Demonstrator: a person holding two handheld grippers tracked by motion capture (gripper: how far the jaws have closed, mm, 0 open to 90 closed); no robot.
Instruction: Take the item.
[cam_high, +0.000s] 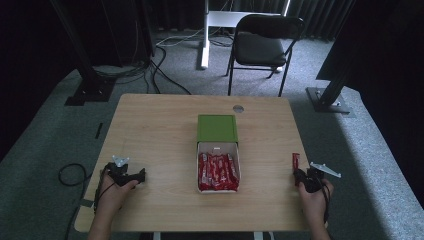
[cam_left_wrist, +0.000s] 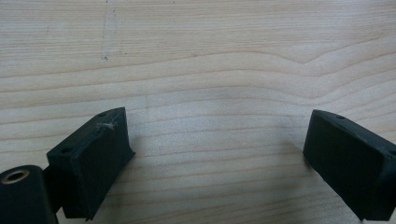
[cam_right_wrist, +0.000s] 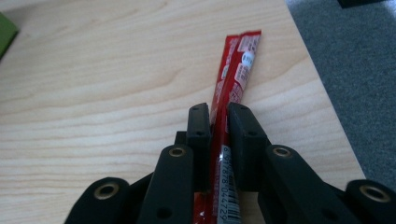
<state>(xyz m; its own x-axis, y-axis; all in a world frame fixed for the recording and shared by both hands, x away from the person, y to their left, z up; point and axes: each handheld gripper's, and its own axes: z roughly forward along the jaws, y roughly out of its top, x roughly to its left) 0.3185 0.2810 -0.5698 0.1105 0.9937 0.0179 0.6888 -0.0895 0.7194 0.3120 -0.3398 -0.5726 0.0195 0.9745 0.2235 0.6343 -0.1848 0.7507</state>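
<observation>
Red packet (cam_right_wrist: 232, 88), lower end hidden between right tongs (cam_right_wrist: 218, 116).

On the bench (cam_high: 150, 125): open box (cam_high: 218, 172) at centre, packed with stick packets (cam_high: 217, 171), lid (cam_high: 217, 128) just behind. Left tongs (cam_high: 142, 176) near the left edge; right tongs (cam_high: 296, 175) near the right edge, a packet (cam_high: 295, 161) between the jaws. Chair (cam_high: 260, 47) behind the bench.

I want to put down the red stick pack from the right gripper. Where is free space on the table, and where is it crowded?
The table is bare left of the white box, up to the left gripper, and along the near edge. Right of the box, bare wood runs to the right gripper and its red stick pack. The middle is crowded: the green lid and the box of red packs.
</observation>
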